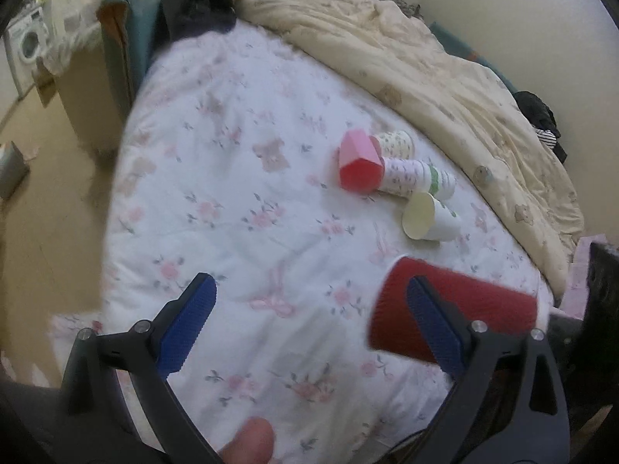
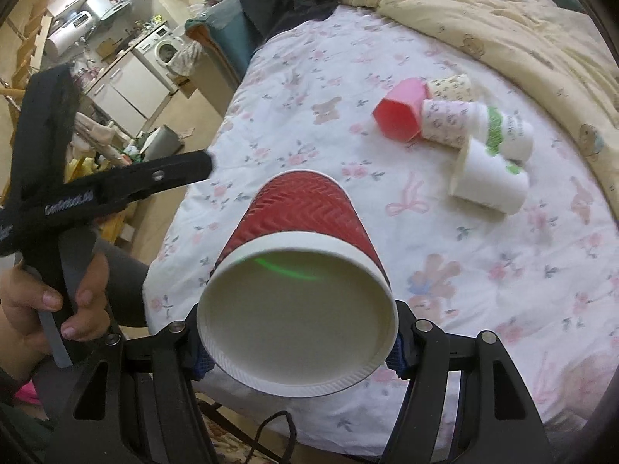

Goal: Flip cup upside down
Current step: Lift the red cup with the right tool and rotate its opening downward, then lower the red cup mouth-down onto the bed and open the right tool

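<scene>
The red cup is right up close, with its white rim and open mouth facing the camera and its bottom pointing away toward the bed. The right claw pinches it from both sides near the rim, so the cup hangs in the air on its side, above the flowery cover. I think this is the middle of the turn, since the mouth does not point down yet. The left claw is spread wide with nothing in it, beside the red cup, maybe ready to help. A pink cup and some white paper cups lie tipped over, well apart from the red one
</scene>
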Tool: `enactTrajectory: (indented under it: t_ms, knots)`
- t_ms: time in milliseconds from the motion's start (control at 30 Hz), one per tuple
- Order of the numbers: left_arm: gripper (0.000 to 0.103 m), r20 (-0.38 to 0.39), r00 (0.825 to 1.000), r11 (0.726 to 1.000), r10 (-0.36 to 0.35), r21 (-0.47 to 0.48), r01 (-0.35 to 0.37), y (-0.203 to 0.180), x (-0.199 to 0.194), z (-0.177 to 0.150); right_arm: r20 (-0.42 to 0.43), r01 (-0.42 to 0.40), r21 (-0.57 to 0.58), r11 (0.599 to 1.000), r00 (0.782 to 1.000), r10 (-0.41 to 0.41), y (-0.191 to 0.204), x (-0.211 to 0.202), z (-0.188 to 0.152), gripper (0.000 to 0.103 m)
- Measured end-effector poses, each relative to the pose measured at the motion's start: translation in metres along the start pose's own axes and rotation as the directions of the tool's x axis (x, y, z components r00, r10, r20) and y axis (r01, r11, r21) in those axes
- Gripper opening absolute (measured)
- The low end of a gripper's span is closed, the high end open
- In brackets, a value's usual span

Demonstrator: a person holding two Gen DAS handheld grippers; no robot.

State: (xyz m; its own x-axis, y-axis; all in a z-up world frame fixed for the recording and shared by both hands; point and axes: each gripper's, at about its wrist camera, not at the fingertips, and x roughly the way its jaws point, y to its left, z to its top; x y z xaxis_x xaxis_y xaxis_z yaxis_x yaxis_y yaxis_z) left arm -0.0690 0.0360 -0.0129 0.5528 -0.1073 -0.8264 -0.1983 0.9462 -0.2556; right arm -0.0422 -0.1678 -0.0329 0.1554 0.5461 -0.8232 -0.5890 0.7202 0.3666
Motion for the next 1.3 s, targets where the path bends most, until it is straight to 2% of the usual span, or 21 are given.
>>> enactTrajectory:
  t_ms: [67, 400, 567, 667, 767, 833, 1067, 1167, 1300]
  knots:
    - [0.097, 0.013, 0.999, 0.999, 0.04, -0.004, -0.04, 0.003, -0.002, -0.001, 0.0, 0.023, -0.003, 1.0, 1.0, -0.023, -0.005, -0.007, 0.005, 0.069]
    - [0.099, 0.003, 0.991, 0.991, 0.133, 0.001, -0.133, 0.012, 0.0, -0.005, -0.032, 0.085, -0.051, 0.995, 0.996, -0.086, -0.012, -0.023, 0.035, 0.069]
    - [0.103, 0.039, 0.971, 0.971, 0.238, 0.001, -0.238, 0.017, -0.004, -0.004, -0.104, 0.103, -0.02, 0.994, 0.989, -0.105, -0.02, -0.002, 0.05, 0.07]
    - [0.103, 0.039, 0.977, 0.977, 0.212, -0.025, -0.211, 0.024, -0.004, -0.003, -0.157, 0.127, -0.034, 0.991, 0.979, -0.131, -0.022, 0.019, 0.058, 0.07]
    - [0.103, 0.048, 0.965, 0.966, 0.259, -0.02, -0.258, 0.026, -0.003, -0.002, -0.204, 0.137, -0.064, 0.988, 0.968, -0.148, -0.021, 0.043, 0.069, 0.07]
    - [0.103, 0.039, 0.967, 0.967, 0.253, -0.036, -0.252, 0.03, -0.001, -0.002, -0.236, 0.14, -0.083, 0.987, 0.959, -0.156, -0.02, 0.059, 0.076, 0.07]
    - [0.103, 0.019, 0.971, 0.967, 0.239, -0.094, -0.236, 0.04, 0.0, 0.001, -0.357, 0.194, -0.178, 0.965, 0.901, -0.247, -0.012, 0.113, 0.087, 0.07]
    - [0.103, 0.02, 0.974, 0.969, 0.226, -0.105, -0.223, 0.043, 0.0, 0.003, -0.361, 0.204, -0.182, 0.962, 0.896, -0.258, -0.011, 0.124, 0.094, 0.07]
    - [0.103, 0.003, 0.974, 0.968, 0.226, -0.112, -0.224, 0.047, 0.001, 0.003, -0.347, 0.209, -0.174, 0.962, 0.901, -0.258, -0.011, 0.129, 0.104, 0.07]
